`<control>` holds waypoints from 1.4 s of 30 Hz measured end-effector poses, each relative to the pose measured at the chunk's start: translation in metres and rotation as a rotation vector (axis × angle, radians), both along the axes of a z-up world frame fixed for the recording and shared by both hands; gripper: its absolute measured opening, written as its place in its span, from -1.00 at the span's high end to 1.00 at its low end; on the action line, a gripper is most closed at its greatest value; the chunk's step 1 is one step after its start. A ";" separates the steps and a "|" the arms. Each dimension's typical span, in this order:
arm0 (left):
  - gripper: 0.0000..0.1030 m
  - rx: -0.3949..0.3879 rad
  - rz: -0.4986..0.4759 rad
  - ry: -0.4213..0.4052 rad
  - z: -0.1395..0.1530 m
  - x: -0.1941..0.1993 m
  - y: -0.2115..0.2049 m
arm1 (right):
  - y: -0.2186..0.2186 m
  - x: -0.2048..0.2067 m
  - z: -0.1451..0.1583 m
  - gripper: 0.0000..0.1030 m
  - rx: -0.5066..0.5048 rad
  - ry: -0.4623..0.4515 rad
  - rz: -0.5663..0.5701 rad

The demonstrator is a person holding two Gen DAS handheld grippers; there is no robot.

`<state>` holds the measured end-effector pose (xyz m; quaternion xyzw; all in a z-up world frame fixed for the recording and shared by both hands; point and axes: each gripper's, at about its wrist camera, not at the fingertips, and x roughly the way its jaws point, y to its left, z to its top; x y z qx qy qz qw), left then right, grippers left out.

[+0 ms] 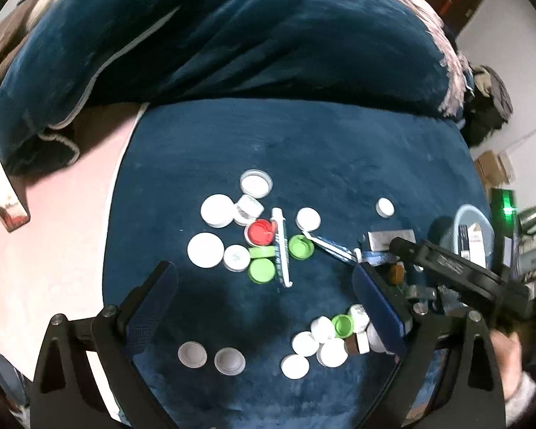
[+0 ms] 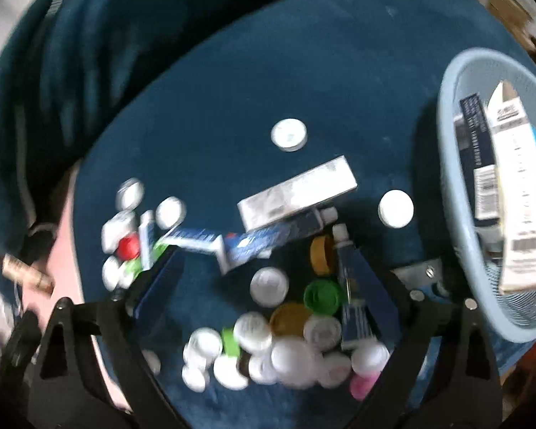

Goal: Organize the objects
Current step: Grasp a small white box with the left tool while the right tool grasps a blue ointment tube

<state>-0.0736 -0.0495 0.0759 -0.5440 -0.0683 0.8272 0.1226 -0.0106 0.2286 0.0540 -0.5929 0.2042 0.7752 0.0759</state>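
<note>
Many bottle caps, white, green and one red [image 1: 260, 231], lie scattered on a dark blue velvet cloth [image 1: 303, 150], with toothpaste tubes [image 1: 281, 250] among them. A second heap of caps [image 1: 325, 343] lies near my left gripper's right finger. My left gripper [image 1: 264, 282] is open and empty above the cloth. In the right wrist view my right gripper [image 2: 268, 271] is open and empty over a pile of caps [image 2: 286, 343], a blue tube [image 2: 268, 239] and a grey box [image 2: 296, 193]. A light blue basket [image 2: 446, 114] with boxes stands at right.
A bulky blue blanket [image 1: 214, 35] lies behind the cloth. A pink surface [image 1: 53, 250] borders the cloth on the left. The right gripper's black body [image 1: 457, 271] reaches in from the right. Cardboard boxes [image 1: 493, 168] and clutter stand beyond the right edge.
</note>
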 end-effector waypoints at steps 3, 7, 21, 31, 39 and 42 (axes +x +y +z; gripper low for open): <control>-0.92 0.007 0.024 -0.008 -0.003 -0.003 -0.006 | 0.008 -0.014 -0.020 -0.78 0.009 -0.045 -0.094; -0.92 0.013 0.018 -0.019 -0.005 -0.005 -0.007 | 0.018 -0.027 -0.039 -0.75 0.013 -0.065 -0.182; -0.92 0.015 0.045 -0.038 -0.013 -0.007 -0.020 | 0.003 -0.019 -0.018 0.40 -0.070 0.043 -0.039; -0.92 0.015 0.158 -0.056 -0.020 -0.007 -0.053 | -0.091 0.001 0.006 0.32 -0.330 0.000 0.266; -0.92 -0.012 0.144 -0.104 -0.037 -0.009 -0.050 | -0.091 -0.028 -0.018 0.00 0.095 -0.064 0.528; -0.92 -0.013 0.132 -0.119 -0.044 -0.011 -0.046 | -0.097 -0.029 -0.034 0.00 0.255 -0.056 0.662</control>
